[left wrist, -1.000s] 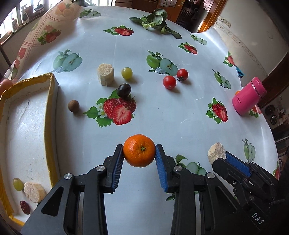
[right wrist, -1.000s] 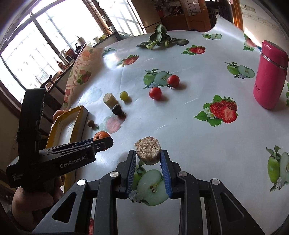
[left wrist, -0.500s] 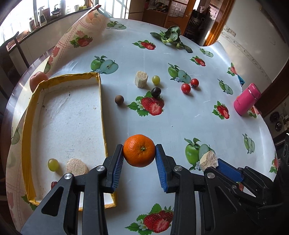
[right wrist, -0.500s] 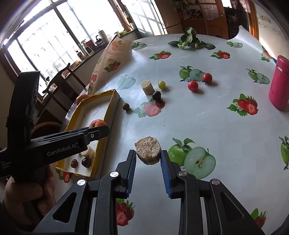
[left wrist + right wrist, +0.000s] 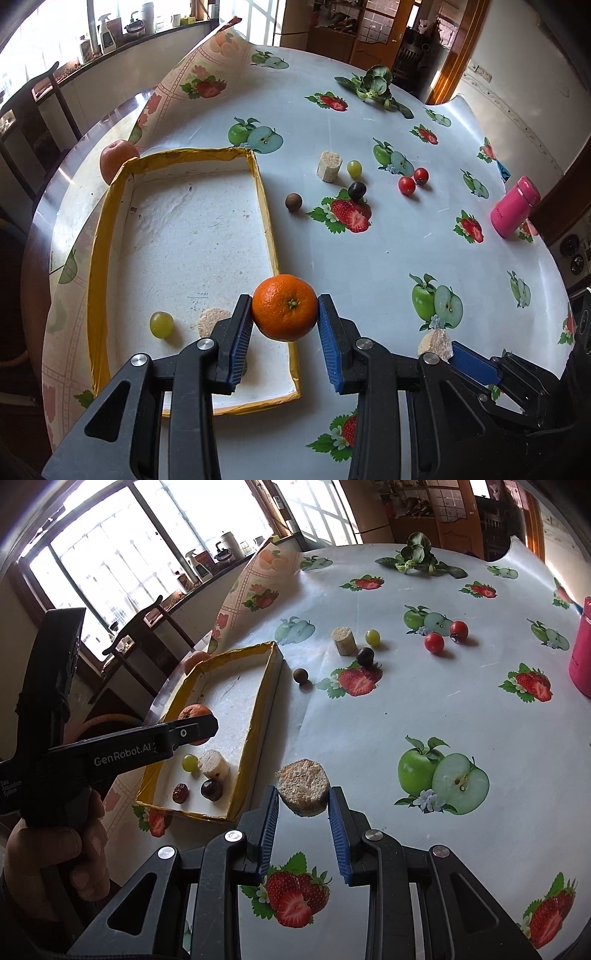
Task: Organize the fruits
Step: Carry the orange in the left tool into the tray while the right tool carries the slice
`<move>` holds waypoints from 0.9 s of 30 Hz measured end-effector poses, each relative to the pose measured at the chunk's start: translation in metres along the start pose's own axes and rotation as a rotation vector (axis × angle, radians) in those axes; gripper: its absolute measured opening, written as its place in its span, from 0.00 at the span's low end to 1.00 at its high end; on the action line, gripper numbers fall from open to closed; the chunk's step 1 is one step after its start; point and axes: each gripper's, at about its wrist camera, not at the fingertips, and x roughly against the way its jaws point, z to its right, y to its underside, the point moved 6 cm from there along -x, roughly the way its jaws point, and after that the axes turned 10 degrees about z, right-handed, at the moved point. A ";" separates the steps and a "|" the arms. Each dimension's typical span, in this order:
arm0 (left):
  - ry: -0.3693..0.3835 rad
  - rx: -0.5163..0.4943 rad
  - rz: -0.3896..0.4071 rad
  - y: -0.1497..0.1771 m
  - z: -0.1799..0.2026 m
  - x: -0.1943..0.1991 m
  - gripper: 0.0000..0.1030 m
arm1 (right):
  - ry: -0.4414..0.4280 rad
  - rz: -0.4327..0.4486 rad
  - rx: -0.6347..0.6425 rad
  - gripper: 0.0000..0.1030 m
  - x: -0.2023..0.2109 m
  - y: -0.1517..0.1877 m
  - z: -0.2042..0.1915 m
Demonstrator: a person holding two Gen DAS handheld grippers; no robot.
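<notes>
With left gripper (image 5: 285,314) grasping the orange (image 5: 284,312) and right gripper (image 5: 303,800) grasping the cut piece (image 5: 303,792), we judged lowering both inside the tray (image 5: 265,206) best.

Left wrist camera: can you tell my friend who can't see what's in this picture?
The left gripper squeezes an orange above the near corner of a yellow tray. Inside the tray lies a green grape; more fruit dots the tablecloth beyond.
</notes>
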 end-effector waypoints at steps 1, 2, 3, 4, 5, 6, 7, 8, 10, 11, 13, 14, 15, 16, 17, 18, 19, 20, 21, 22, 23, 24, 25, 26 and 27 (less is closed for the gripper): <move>-0.002 0.001 0.001 0.001 -0.003 0.001 0.32 | -0.001 -0.002 0.001 0.27 -0.001 0.001 -0.002; -0.004 0.002 0.001 0.002 -0.006 0.002 0.32 | -0.002 -0.003 0.003 0.27 -0.001 0.002 -0.003; -0.006 0.004 -0.001 0.003 -0.008 0.002 0.32 | -0.003 -0.005 0.005 0.27 -0.002 0.002 -0.005; -0.005 0.006 -0.004 0.004 -0.011 0.002 0.32 | -0.004 -0.007 0.007 0.27 -0.002 0.003 -0.007; -0.006 0.010 -0.005 0.006 -0.014 0.002 0.32 | -0.004 -0.008 0.009 0.27 -0.003 0.003 -0.009; -0.007 0.014 -0.006 0.007 -0.017 0.003 0.32 | -0.005 -0.009 0.010 0.27 -0.004 0.003 -0.011; -0.008 0.018 -0.008 0.008 -0.020 0.003 0.32 | -0.006 -0.011 0.013 0.27 -0.005 0.004 -0.013; -0.008 0.022 -0.010 0.009 -0.024 0.003 0.32 | -0.007 -0.012 0.017 0.27 -0.005 0.004 -0.016; -0.008 0.036 -0.016 0.012 -0.032 0.003 0.32 | -0.008 -0.017 0.023 0.27 -0.007 0.006 -0.021; -0.008 0.044 -0.018 0.013 -0.036 0.003 0.32 | -0.009 -0.020 0.025 0.27 -0.008 0.007 -0.024; -0.012 0.052 -0.022 0.014 -0.045 0.003 0.32 | -0.010 -0.030 0.030 0.27 -0.011 0.009 -0.029; -0.015 0.056 -0.023 0.015 -0.050 0.004 0.32 | -0.011 -0.033 0.034 0.27 -0.013 0.010 -0.032; -0.016 0.063 -0.023 0.015 -0.055 0.004 0.32 | -0.012 -0.037 0.038 0.27 -0.014 0.011 -0.035; -0.018 0.068 -0.022 0.015 -0.061 0.004 0.32 | -0.013 -0.039 0.044 0.27 -0.016 0.010 -0.038; -0.021 0.075 -0.022 0.014 -0.067 0.003 0.32 | -0.014 -0.042 0.052 0.27 -0.017 0.011 -0.041; -0.024 0.088 -0.020 0.014 -0.073 0.002 0.32 | -0.015 -0.046 0.061 0.27 -0.019 0.012 -0.045; -0.027 0.104 -0.019 0.013 -0.081 0.002 0.32 | -0.017 -0.051 0.070 0.27 -0.022 0.012 -0.049; -0.027 0.119 -0.020 0.012 -0.087 0.001 0.32 | -0.020 -0.055 0.078 0.27 -0.024 0.013 -0.053; -0.028 0.131 -0.020 0.011 -0.093 0.000 0.32 | -0.024 -0.058 0.084 0.27 -0.027 0.013 -0.057; -0.030 0.138 -0.020 0.011 -0.098 -0.001 0.32 | -0.028 -0.062 0.089 0.27 -0.030 0.013 -0.062; -0.032 0.143 -0.019 0.010 -0.103 -0.002 0.32 | -0.032 -0.065 0.094 0.27 -0.033 0.013 -0.065; -0.032 0.149 -0.019 0.009 -0.106 -0.003 0.32 | -0.034 -0.069 0.099 0.27 -0.036 0.013 -0.069; -0.030 0.157 -0.021 0.009 -0.109 -0.004 0.32 | -0.037 -0.072 0.102 0.27 -0.040 0.013 -0.072; -0.026 0.163 -0.023 0.009 -0.112 -0.006 0.32 | -0.041 -0.076 0.106 0.27 -0.043 0.012 -0.075; -0.023 0.167 -0.028 0.009 -0.114 -0.008 0.32 | -0.043 -0.077 0.109 0.27 -0.046 0.010 -0.078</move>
